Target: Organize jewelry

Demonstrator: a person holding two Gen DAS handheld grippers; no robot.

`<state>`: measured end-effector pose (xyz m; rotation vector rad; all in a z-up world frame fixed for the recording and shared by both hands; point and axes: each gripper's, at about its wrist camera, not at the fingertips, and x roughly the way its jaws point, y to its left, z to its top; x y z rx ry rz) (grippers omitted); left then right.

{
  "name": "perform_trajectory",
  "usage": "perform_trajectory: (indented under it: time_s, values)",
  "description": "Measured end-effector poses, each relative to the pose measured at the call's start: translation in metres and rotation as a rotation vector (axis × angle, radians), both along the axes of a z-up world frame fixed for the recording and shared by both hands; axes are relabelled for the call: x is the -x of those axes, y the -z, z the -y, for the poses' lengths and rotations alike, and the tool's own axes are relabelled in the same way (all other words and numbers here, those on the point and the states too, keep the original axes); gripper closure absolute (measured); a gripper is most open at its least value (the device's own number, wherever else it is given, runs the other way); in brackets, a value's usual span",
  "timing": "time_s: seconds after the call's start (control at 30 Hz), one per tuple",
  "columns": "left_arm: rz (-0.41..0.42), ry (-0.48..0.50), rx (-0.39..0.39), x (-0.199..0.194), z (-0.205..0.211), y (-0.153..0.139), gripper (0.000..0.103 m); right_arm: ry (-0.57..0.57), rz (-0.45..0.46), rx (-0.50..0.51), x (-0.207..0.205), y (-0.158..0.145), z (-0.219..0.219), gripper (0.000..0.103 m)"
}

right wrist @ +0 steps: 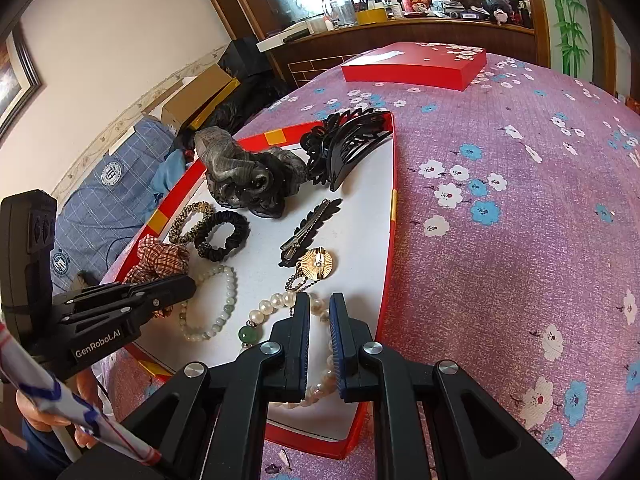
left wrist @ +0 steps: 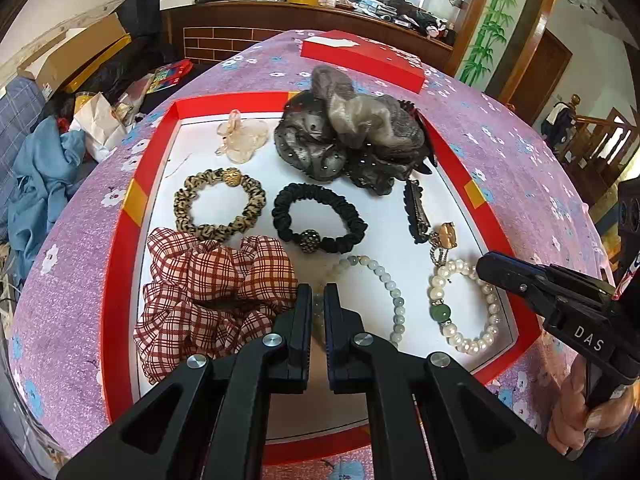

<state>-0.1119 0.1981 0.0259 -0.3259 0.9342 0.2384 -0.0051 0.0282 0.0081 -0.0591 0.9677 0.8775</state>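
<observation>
A red-rimmed white tray [left wrist: 120, 240] holds hair ties and jewelry. A plaid scrunchie [left wrist: 208, 292], leopard tie [left wrist: 220, 208], black tie [left wrist: 320, 216], grey gauze scrunchie [left wrist: 352, 136], pale jade bead bracelet [left wrist: 384, 284] and pearl bracelet [left wrist: 464, 308] lie in it. My left gripper [left wrist: 318, 292] hovers over the jade bracelet's left side, jaws a narrow gap apart, nothing held. My right gripper [right wrist: 319, 304] sits over the pearl bracelet [right wrist: 276, 300] in the right wrist view, jaws slightly apart with pearls visible between them; whether they touch is unclear.
A black feather clip [right wrist: 308, 224], gold brooch [right wrist: 318, 266] and black claw clip [right wrist: 348, 144] lie in the tray's right part. A clear clip [left wrist: 240, 140] lies at the back. The red box lid [left wrist: 360, 60] rests on the purple floral cloth [right wrist: 500, 240] behind.
</observation>
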Motion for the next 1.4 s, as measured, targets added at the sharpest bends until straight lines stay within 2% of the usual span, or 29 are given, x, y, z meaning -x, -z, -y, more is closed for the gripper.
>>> perform_trajectory:
  time_s: [0.13, 0.2, 0.3, 0.57, 0.7, 0.87, 1.0, 1.2, 1.23, 1.27, 1.3, 1.4]
  values:
    - [-0.001, -0.003, -0.022, 0.000, 0.004, -0.001, 0.094, -0.001, 0.011, 0.000, 0.001, -0.002, 0.001, 0.091]
    - [0.003, 0.004, -0.020, -0.001, 0.007, -0.001, 0.084, 0.001, 0.015, 0.003, 0.002, -0.002, 0.001, 0.091]
    - [0.009, 0.004, -0.033, 0.000, 0.012, -0.003, 0.075, 0.002, 0.015, 0.004, 0.002, -0.003, 0.001, 0.091]
    - [0.021, -0.005, -0.060, 0.004, 0.016, -0.009, 0.072, 0.005, 0.026, 0.009, 0.004, -0.005, 0.001, 0.090]
    - [0.026, -0.007, -0.070, 0.006, 0.017, -0.011, 0.070, 0.010, 0.032, 0.016, 0.006, -0.005, 0.001, 0.084]
    - [0.030, -0.010, -0.080, 0.008, 0.017, -0.012, 0.069, 0.014, 0.045, 0.022, 0.010, -0.008, 0.003, 0.084]
    - [0.036, -0.017, -0.096, 0.010, 0.018, -0.015, 0.069, 0.030, 0.061, 0.030, 0.012, -0.012, 0.007, 0.078]
    - [0.047, -0.040, -0.139, 0.013, 0.018, -0.017, 0.066, 0.055, 0.107, 0.060, 0.020, -0.019, 0.012, 0.077]
    - [0.046, -0.041, -0.147, 0.013, 0.018, -0.017, 0.066, 0.057, 0.120, 0.068, 0.022, -0.020, 0.012, 0.074]
    - [0.044, -0.042, -0.153, 0.013, 0.019, -0.016, 0.066, 0.064, 0.141, 0.084, 0.025, -0.021, 0.012, 0.066]
    - [0.042, -0.042, -0.159, 0.013, 0.019, -0.015, 0.066, 0.070, 0.157, 0.096, 0.027, -0.022, 0.012, 0.062]
    - [0.035, -0.041, -0.179, 0.014, 0.020, -0.014, 0.065, 0.068, 0.183, 0.116, 0.032, -0.023, 0.011, 0.062]
